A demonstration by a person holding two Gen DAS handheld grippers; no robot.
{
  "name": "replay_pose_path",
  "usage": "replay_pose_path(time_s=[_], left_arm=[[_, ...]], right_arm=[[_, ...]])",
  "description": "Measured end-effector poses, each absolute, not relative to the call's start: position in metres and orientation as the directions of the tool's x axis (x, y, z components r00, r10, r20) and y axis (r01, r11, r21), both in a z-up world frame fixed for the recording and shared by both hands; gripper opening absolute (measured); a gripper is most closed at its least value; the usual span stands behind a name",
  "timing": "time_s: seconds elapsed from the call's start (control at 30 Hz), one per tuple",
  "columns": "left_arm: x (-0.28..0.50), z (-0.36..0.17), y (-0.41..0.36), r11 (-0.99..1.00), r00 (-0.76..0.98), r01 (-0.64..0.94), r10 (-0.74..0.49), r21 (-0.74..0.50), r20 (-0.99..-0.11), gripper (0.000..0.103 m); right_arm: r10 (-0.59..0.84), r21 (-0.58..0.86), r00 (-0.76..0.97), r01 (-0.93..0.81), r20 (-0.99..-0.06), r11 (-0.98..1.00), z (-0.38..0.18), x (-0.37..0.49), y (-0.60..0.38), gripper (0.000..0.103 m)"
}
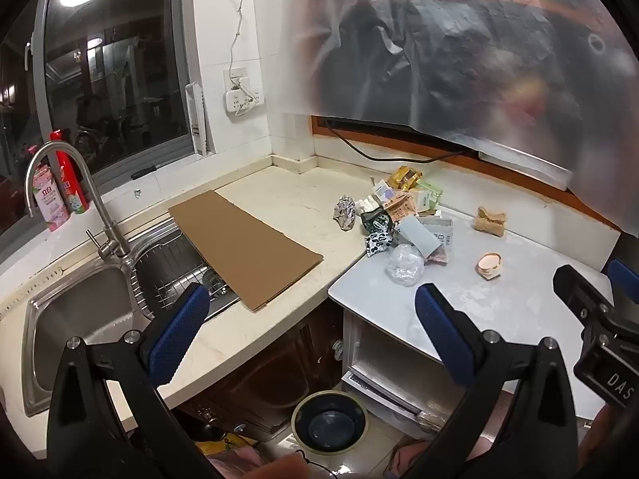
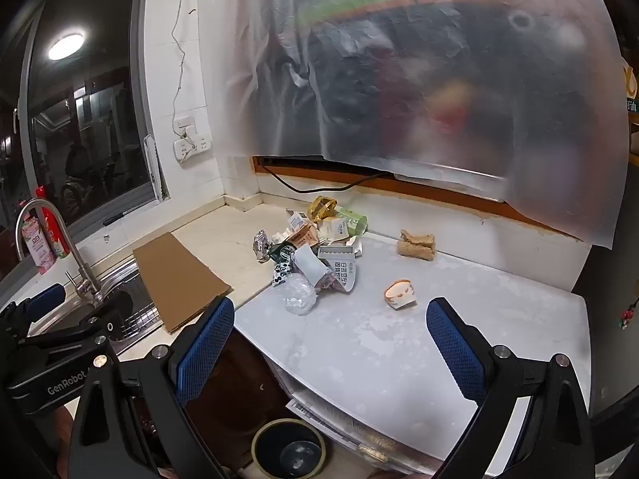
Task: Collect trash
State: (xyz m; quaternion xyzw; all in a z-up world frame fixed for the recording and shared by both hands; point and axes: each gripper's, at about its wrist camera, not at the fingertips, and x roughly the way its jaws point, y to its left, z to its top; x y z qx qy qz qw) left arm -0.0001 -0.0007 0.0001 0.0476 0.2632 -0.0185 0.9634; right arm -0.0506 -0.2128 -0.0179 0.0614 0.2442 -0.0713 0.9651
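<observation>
A heap of trash (image 1: 399, 215) (image 2: 319, 255) lies where the beige counter meets the white table top: wrappers, small cartons, a gold bag. Around it lie a foil ball (image 1: 345, 211) (image 2: 261, 244), a crumpled clear plastic wrap (image 1: 404, 265) (image 2: 299, 297), a torn paper cup (image 1: 489, 265) (image 2: 400, 294) and a brown crumpled piece (image 1: 490, 220) (image 2: 416, 244). My left gripper (image 1: 311, 307) hangs open short of the heap, nothing between its blue pads. My right gripper (image 2: 330, 319) is open too, over the white top (image 2: 399, 351), empty. Each gripper shows at the edge of the other's view.
A flat cardboard sheet (image 1: 243, 245) (image 2: 177, 279) lies partly over the sink rack. Left are the steel sink (image 1: 80, 319), tap (image 1: 80, 183) and bottles on the sill. A translucent plastic sheet (image 1: 459, 40) hangs over the back wall. A dark bowl (image 1: 328, 423) (image 2: 289, 453) stands on the floor below.
</observation>
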Motion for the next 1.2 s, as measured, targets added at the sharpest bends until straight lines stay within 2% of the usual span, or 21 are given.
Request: replay_pose_path(time_s=[0.5,0.63,1.2], left_arm=[[0.004,-0.007,-0.011,0.994,0.839,0.064,-0.004,0.091,-0.545,0.102],[0.008,-0.011,-0.011,0.994,0.828,0.072,-0.016,0.079,-0.561,0.096],[0.026,-0.021,-0.02,0.992,0.812,0.085,-0.015,0.093,-0.584,0.096]], right_arm=[[-0.106,0.095,0.872,0.171,-0.478,0.981,-0.017,-0.052,-0.218,0.098],[-0.101,0.103,0.873,0.17,-0.477,0.98,-0.021,-0.057,-0.223,0.098],[-0.109,0.106,0.856,0.187,-0.506,0.977,-0.033,-0.047,-0.229,0.098]])
